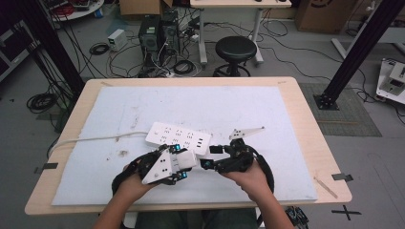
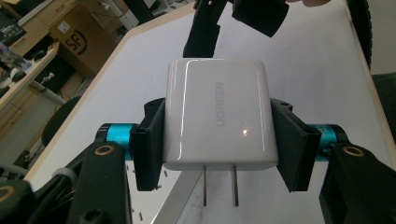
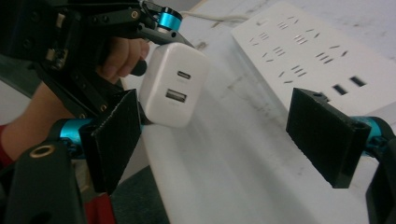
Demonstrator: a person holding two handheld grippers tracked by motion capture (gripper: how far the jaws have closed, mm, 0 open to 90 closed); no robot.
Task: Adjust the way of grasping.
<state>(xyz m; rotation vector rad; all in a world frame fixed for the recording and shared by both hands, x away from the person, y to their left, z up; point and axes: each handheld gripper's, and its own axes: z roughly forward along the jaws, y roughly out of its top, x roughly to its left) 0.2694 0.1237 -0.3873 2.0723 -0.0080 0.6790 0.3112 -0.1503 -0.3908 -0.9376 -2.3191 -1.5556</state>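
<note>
At the near edge of the table point(image 1: 305, 143) the person holds both tools close together. The left gripper point(image 2: 217, 140) is clamped on a white charger point(image 2: 217, 116), its two pads pressing the flat sides, and the two metal prongs point(image 2: 219, 185) point back toward the person. Just to the right, the right gripper point(image 3: 224, 135) stands with its jaws wide apart and nothing between them; in its own view the charger's port face point(image 3: 177, 84) is just beside its left pad point(image 3: 116, 135).

A little farther, on the white mat point(image 1: 239, 102), lies the power strip point(image 1: 179, 137), its cable point(image 1: 95, 139) running off to the left.

I think the step is a handover or a turning of the charger, so that the prongs can face the strip. To do it well, the right gripper should close squarely on the free sides before the left one lets go.
</note>
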